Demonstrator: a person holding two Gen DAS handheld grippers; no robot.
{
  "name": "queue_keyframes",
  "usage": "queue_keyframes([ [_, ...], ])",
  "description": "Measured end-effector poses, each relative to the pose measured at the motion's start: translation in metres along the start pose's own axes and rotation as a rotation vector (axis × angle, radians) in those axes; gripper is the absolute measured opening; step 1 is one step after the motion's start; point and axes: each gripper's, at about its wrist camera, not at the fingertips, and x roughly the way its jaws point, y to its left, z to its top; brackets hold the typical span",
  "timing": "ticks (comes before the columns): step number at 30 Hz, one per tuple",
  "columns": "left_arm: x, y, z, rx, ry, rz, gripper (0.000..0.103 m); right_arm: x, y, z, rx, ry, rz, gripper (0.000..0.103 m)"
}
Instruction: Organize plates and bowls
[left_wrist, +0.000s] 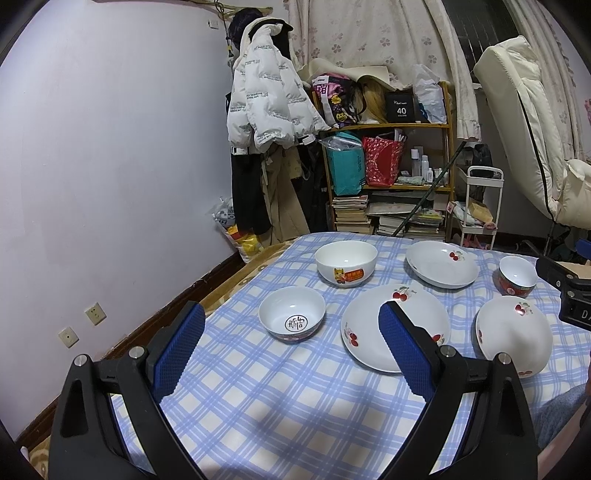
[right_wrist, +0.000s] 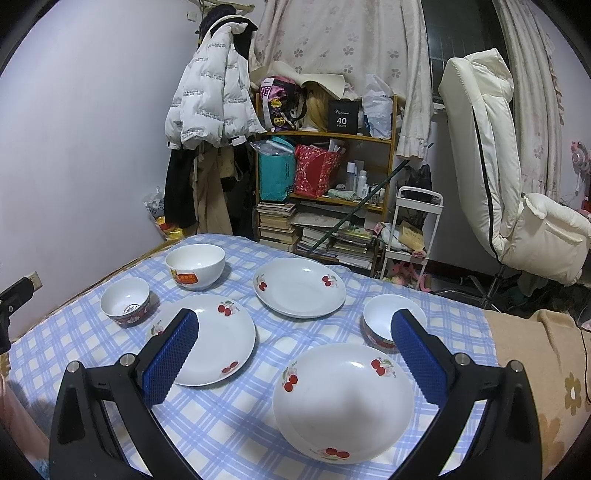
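Right wrist view: both my tongs gape wide and empty over the spread crockery

Risk: nipping the nearest cherry plate (right_wrist: 343, 402) by its shallow rim on the soft checked cloth (right_wrist: 236, 417), my right tongs (right_wrist: 295, 354) may slip; left tongs (left_wrist: 291, 343) idle

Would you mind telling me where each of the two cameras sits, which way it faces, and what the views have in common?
Left wrist view: on the left gripper, open, above the checked tablecloth, facing the bookshelf; the right gripper shows at the right edge.
Right wrist view: on the right gripper, open, above the near cherry plate, facing the same shelf; the left gripper's tip shows at the left edge.
Shared: three cherry plates, three bowls, the white jacket, the white chair.
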Motion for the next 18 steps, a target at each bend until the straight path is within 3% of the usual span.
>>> queue_keyframes([
  [8,0.002,0.002,-0.008,0.004,0.045,-0.021,0.094,-0.005,0.001,-0.001,-0.003,-0.023,-0.032,0.103],
  [18,0.015,0.004,0.025,-0.007,0.086,-0.01,0.094,0.008,-0.004,0.008,-0.065,-0.017,-0.028,0.103],
])
